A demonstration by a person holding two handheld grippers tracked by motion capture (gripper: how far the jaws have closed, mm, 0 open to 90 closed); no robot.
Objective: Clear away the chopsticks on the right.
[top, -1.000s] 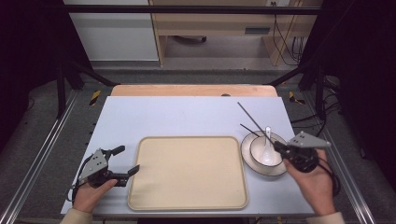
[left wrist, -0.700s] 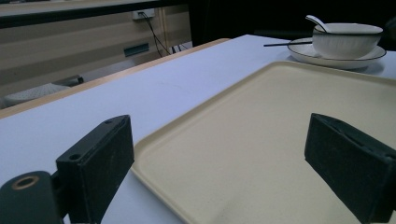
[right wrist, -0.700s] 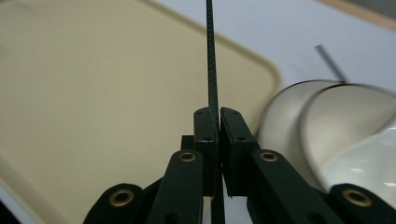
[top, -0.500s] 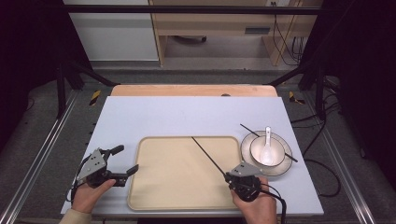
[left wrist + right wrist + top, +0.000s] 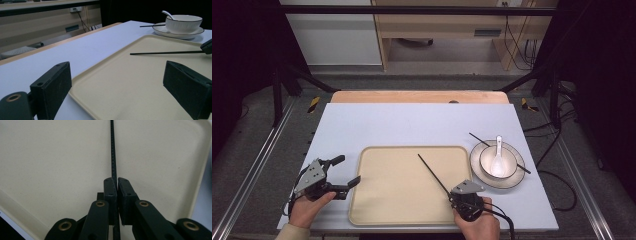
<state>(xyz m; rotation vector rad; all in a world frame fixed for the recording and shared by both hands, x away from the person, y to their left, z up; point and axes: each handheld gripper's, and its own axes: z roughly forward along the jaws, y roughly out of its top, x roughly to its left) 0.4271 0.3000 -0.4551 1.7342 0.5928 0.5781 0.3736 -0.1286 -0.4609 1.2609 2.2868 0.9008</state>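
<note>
Work here looks about half done: we have one thin black chopstick (image 5: 433, 173) pinched in the right gripper (image 5: 460, 195), slanting over the right half of the smooth beige rounded-corner plastic tray (image 5: 377, 200), seemingly not yet let go. A second black chopstick (image 5: 477, 138) lies across the far rim of the glossy white dark-rimmed plate (image 5: 512, 178) near the table's right edge, under a white ceramic bowl (image 5: 507, 161) with a white spoon (image 5: 498, 156). Our left gripper (image 5: 343, 173) rests with jaws spread wide and nothing between them, off the tray's left edge on the matte pale blue tabletop (image 5: 412, 125).
</note>
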